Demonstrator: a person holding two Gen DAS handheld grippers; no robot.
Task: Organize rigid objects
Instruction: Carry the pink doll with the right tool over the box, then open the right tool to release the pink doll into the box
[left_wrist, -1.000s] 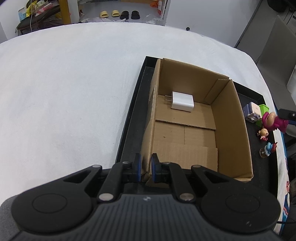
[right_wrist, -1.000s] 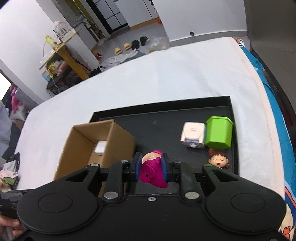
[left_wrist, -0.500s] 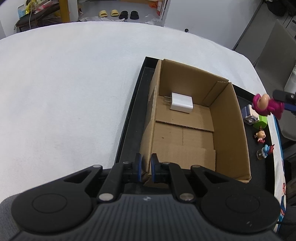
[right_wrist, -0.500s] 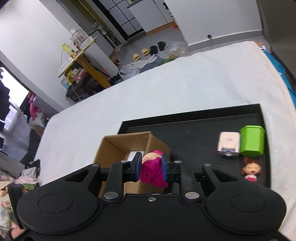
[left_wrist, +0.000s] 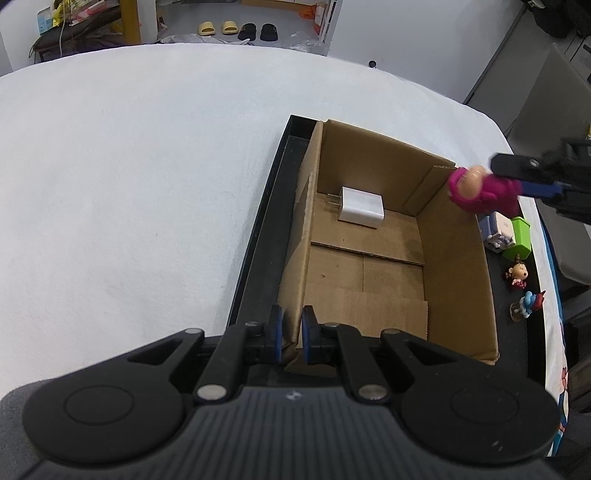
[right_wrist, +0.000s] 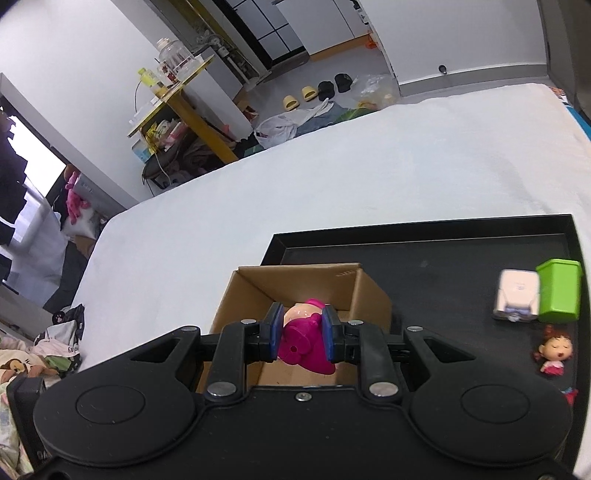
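Observation:
An open cardboard box (left_wrist: 454, 280) (right_wrist: 369, 291) stands on a black tray (left_wrist: 258, 236) (right_wrist: 443, 258). My left gripper (left_wrist: 291, 332) is shut on the box's near left wall. A white charger (left_wrist: 361, 206) lies inside at the far end. My right gripper (right_wrist: 301, 334) is shut on a magenta doll figure (right_wrist: 304, 347) (left_wrist: 480, 190), held above the box's far right corner. On the tray to the right of the box are a white toy (right_wrist: 515, 297) (left_wrist: 496, 232), a green bin (right_wrist: 558, 290) (left_wrist: 519, 238), a red-dressed girl figure (right_wrist: 554, 350) (left_wrist: 517, 275) and a blue figure (left_wrist: 526, 304).
The tray sits on a white cloth-covered surface (left_wrist: 129, 184) that spreads wide to the left. Beyond it the floor holds slippers (right_wrist: 299, 98), bags and a yellow-framed table (right_wrist: 181, 96). A grey chair (left_wrist: 554, 122) stands close on the right.
My right gripper has carried the magenta doll leftwards from over the tray's toys to the box's far right corner. The left gripper and box have stayed put.

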